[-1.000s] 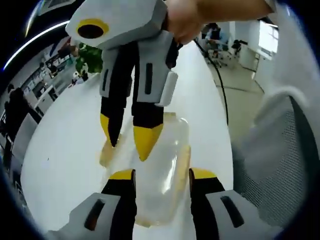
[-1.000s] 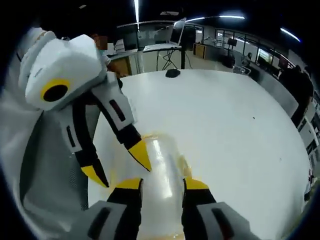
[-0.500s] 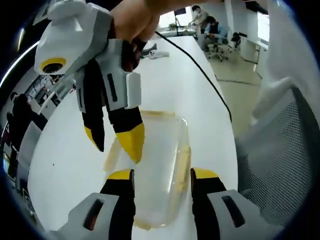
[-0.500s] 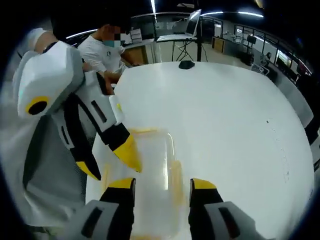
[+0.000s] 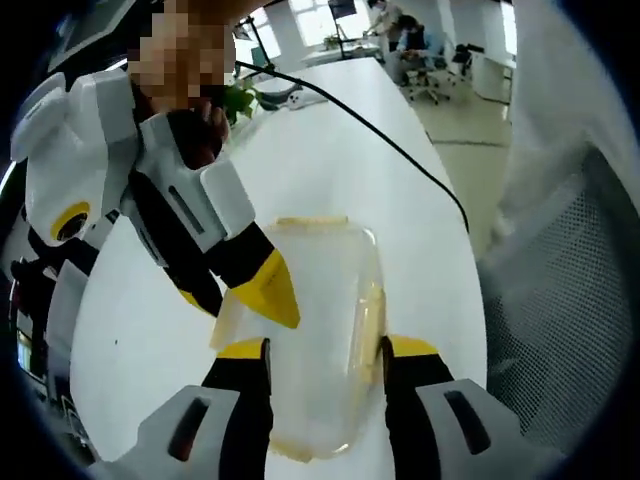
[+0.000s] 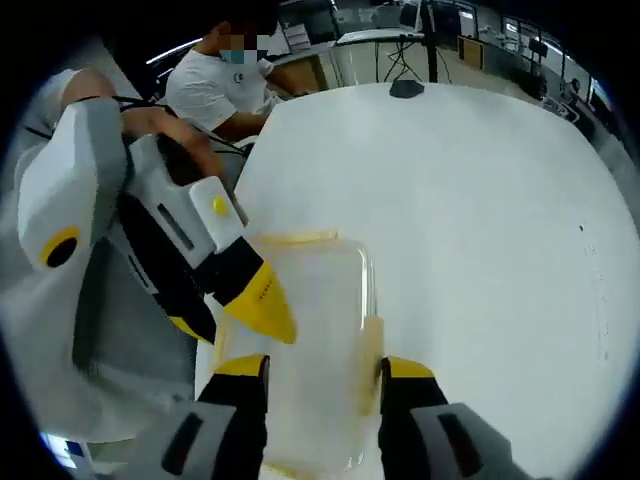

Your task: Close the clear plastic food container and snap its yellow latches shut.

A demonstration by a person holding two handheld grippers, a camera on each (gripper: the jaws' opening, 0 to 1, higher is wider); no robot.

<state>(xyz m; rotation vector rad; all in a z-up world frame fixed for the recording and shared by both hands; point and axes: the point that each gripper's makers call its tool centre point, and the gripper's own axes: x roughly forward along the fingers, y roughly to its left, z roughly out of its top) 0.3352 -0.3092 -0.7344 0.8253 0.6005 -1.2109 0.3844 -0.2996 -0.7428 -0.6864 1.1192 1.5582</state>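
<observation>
Both hand-held grippers, left point(image 5: 318, 352) and right point(image 6: 316, 365), hang spread over the clear plastic food container point(image 5: 315, 330); I'd press each yellow latch point(image 5: 372, 320) squarely until it clicks.

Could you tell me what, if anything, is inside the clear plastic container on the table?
Through the clear lid of the container only the white table shows; no contents are discernible. The right gripper covers its left edge, so that strip stays hidden.

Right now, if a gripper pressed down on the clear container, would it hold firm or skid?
The clear container looks empty, so probably light. The white table looks smooth, so it may skid. Its thin clear walls could flex.
</observation>
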